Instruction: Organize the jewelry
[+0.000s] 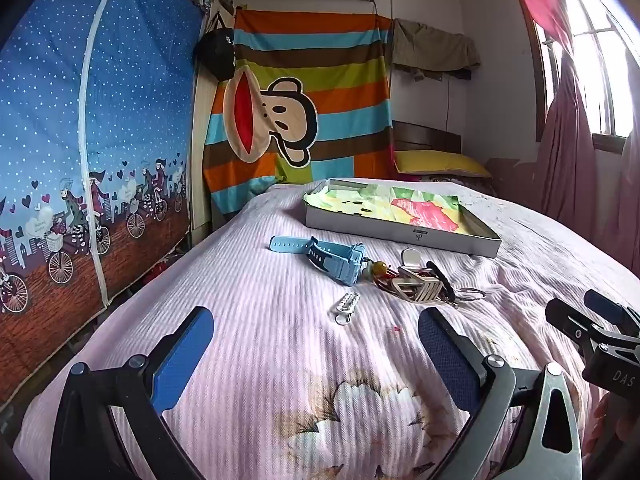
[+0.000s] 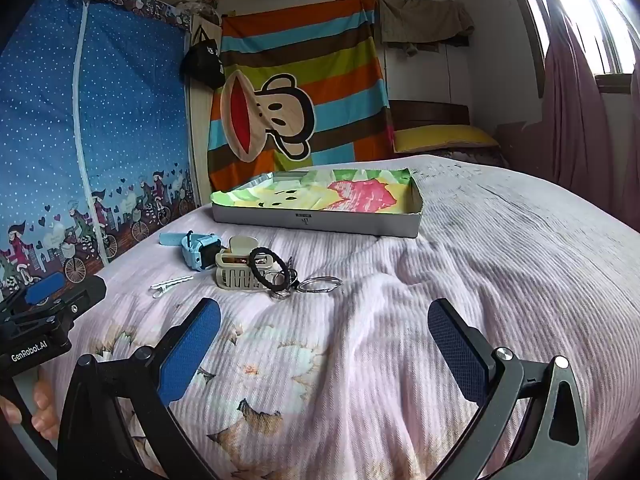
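Observation:
A small pile lies mid-bed: a blue watch (image 1: 328, 258) (image 2: 198, 248), a beige hair claw (image 1: 418, 282) (image 2: 240, 272), a black hair tie (image 2: 269, 270), metal key rings (image 2: 320, 283) (image 1: 470, 294) and a silver hair clip (image 1: 346, 306) (image 2: 170, 285). Behind it sits a shallow grey box (image 1: 400, 236) (image 2: 316, 220) lined with colourful cloth. My left gripper (image 1: 316, 344) hovers open, short of the clip. My right gripper (image 2: 324, 340) is open too, short of the key rings. Nothing sits between either pair of fingers.
The pink ribbed bedspread (image 2: 500, 260) covers the whole bed. A blue fabric wardrobe (image 1: 92, 140) stands left of the bed, a striped monkey cloth (image 1: 300, 112) hangs behind, a yellow pillow (image 2: 444, 138) lies at the far end. Pink curtains (image 2: 576, 120) hang right. A hand (image 2: 40, 404) holds the left gripper's handle.

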A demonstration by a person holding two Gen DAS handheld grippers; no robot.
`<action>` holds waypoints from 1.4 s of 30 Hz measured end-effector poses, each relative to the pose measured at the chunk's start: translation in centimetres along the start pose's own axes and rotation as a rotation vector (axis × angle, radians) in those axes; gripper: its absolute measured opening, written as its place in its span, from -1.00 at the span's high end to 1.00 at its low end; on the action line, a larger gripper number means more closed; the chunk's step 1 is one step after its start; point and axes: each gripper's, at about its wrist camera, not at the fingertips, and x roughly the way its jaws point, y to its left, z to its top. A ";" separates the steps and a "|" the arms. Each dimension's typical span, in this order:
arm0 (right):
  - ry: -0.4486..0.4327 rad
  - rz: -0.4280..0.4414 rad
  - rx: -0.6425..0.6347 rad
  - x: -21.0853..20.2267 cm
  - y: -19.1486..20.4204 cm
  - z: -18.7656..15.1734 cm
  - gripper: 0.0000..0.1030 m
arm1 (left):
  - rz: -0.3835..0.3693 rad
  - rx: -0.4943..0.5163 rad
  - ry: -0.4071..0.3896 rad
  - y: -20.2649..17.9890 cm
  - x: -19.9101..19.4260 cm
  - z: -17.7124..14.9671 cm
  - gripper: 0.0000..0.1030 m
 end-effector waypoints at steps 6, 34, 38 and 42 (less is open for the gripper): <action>0.002 0.001 0.000 0.1 -0.1 0.0 -0.98 | 0.008 0.000 -0.007 0.1 -0.2 0.2 -1.00; 0.002 0.000 0.003 0.1 -0.2 0.0 -0.98 | 0.007 0.008 -0.013 0.0 -0.4 0.2 -1.00; 0.003 0.000 0.003 0.1 -0.3 0.0 -0.98 | 0.008 0.009 -0.014 0.0 -0.3 0.1 -1.00; 0.002 0.000 0.003 0.1 -0.3 0.0 -0.98 | 0.008 0.009 -0.014 -0.1 -0.4 0.1 -1.00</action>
